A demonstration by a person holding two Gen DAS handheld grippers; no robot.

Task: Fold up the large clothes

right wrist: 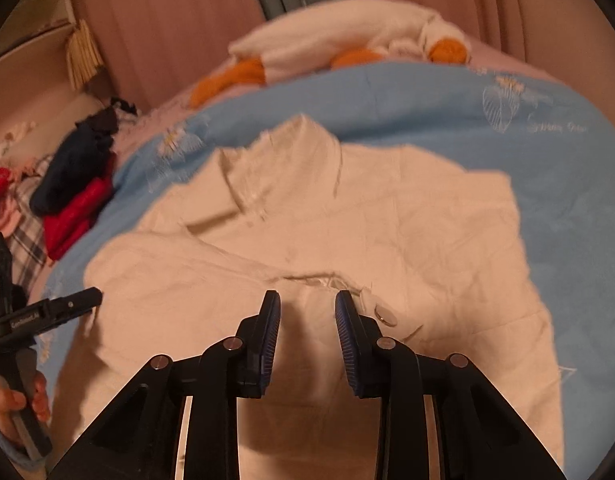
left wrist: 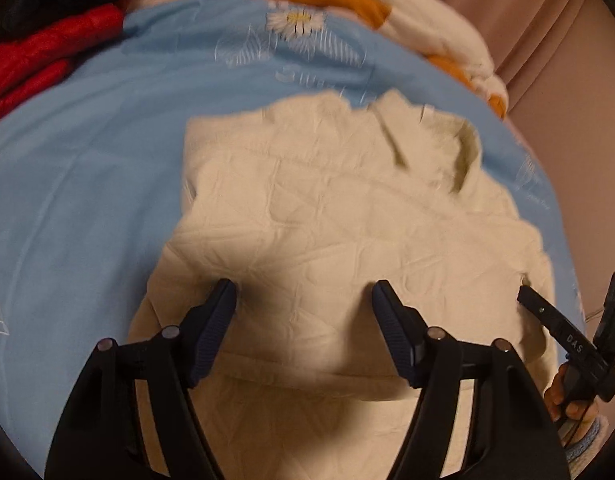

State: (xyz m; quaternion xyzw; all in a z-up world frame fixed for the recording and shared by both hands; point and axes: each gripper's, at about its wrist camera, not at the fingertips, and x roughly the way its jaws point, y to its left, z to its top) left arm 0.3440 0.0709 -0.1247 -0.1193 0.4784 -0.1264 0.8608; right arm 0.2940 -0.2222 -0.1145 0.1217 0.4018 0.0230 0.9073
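Bedroom setup, basically: a light blue duvet with daisy prints (left wrist: 87,200) covered the bed, pinkish curtains (right wrist: 167,20) behind it. One cream button-up shirt (left wrist: 347,208) lay spread in the middle of the duvet, collar toward 12 o'clock, looking partly folded already; the sides seemed tucked in and a doubled edge ran across near 6 o'clock. I'd guess a final fold or two was left, plus the rest of the laundry.

Left gripper (left wrist: 303,292) hovered over the near hem, jaws spread wide, nothing between them. Right gripper (right wrist: 307,300) sat over the button placket, jaws parted a bit, not pinching fabric as far as I could tell.

Count: one shirt, two grippers, one red garment (left wrist: 47,60) at 10 o'clock, one dark one (right wrist: 75,160) beside it, one white-and-orange pile (left wrist: 387,12) at 1 o'clock.
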